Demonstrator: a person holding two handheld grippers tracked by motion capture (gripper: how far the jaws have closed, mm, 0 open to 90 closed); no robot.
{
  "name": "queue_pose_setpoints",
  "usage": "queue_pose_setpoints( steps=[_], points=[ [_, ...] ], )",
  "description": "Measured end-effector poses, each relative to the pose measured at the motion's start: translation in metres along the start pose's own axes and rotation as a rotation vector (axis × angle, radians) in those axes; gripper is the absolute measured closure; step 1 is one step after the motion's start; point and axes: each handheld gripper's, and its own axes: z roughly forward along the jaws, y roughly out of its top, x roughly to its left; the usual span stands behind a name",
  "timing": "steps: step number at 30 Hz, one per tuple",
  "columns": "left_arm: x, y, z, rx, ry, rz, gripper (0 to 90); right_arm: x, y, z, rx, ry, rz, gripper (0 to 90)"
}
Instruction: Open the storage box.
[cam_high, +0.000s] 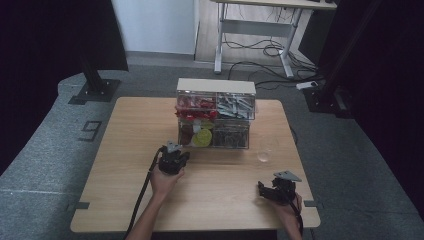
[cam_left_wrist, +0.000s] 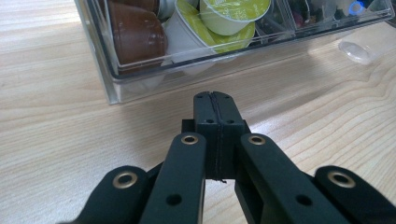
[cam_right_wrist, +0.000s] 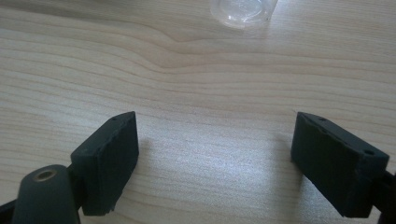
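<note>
High view: the clear organizer (cam_high: 216, 114) stands at the far middle of the table (cam_high: 125, 165), a two-tier box with a pale top, red items in the upper left bin, grey pieces in the upper right, and coffee pods in the lower left drawer. The left gripper (cam_high: 173, 159) sits just in front of that lower left drawer, held by a hand coming in from the bottom edge, its cable trailing back toward the table edge. In the left gripper view the left gripper (cam_left_wrist: 215, 100) has its jaws pressed together with nothing between them, the tips close to the drawer's clear front wall (cam_left_wrist: 140, 77) but apart from it. Behind that wall lie a brown pod (cam_left_wrist: 135, 32) at the left and a green-lidded pod (cam_left_wrist: 233, 14) beside it, tilted among white cups. A small clear cup (cam_high: 263, 154) stands on the table to the right of the organizer, near its lower right corner and apart from it. The right gripper (cam_high: 275, 192) rests near the front right corner of the table, well apart from the organizer. In the right gripper view the right gripper (cam_right_wrist: 215, 156) has its jaws spread wide over bare wood, holding nothing, with the clear cup (cam_right_wrist: 243, 11) ahead at the top edge.
</note>
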Motion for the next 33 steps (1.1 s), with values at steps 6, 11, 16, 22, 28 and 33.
queue_pose_setpoints(
  steps=[6,11,16,22,28,33],
  points=[
    [0.000,0.006,0.008,0.001,0.003,0.002,90.0,0.000,0.000,0.000,0.000,0.000,0.000,15.4],
    [0.002,0.006,0.015,0.014,0.005,-0.002,90.0,0.000,0.000,0.000,0.000,0.000,0.001,15.4],
    [0.004,0.007,0.022,0.025,0.006,-0.008,90.0,0.000,0.000,0.000,0.000,-0.003,0.005,15.1],
    [0.005,0.011,0.023,0.015,0.018,-0.008,90.0,0.000,0.000,0.000,0.001,-0.004,0.005,15.0],
    [0.006,0.016,0.026,0.043,0.005,-0.019,90.0,-0.001,0.000,0.000,0.001,-0.007,0.007,14.7],
    [0.004,0.016,0.025,0.043,0.016,-0.008,90.0,-0.001,0.000,0.000,0.001,-0.009,0.009,14.7]
  ],
)
